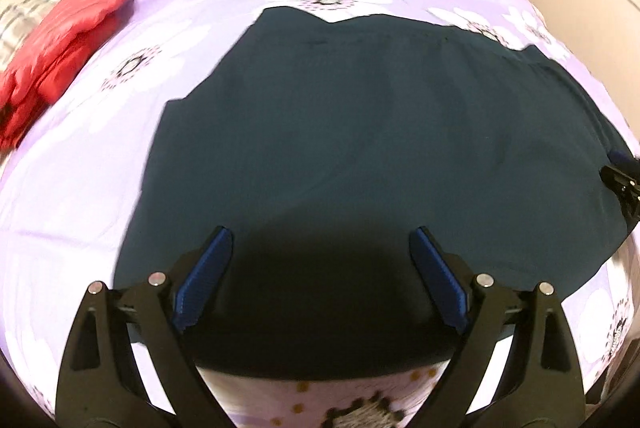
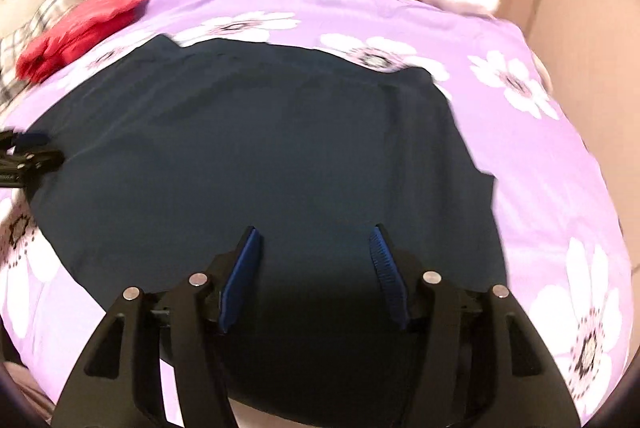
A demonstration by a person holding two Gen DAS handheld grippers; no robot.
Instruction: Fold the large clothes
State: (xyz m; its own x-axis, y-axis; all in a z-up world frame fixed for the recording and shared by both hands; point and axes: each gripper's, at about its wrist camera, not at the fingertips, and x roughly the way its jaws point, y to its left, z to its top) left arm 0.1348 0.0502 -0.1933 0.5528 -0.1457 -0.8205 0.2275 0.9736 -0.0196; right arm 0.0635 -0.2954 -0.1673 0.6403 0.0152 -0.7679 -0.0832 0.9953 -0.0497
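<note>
While both sets of jaws gape empty, left gripper (image 1: 320, 232) and right gripper (image 2: 314, 230) hover over the dark garment's (image 1: 360, 116) near hem, long axis crosswise, neither nearer.

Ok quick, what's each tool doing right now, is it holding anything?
Left tool: open, holding nothing, above the near edge of the dark garment.
Right tool: open, holding nothing, above the same garment.
</note>
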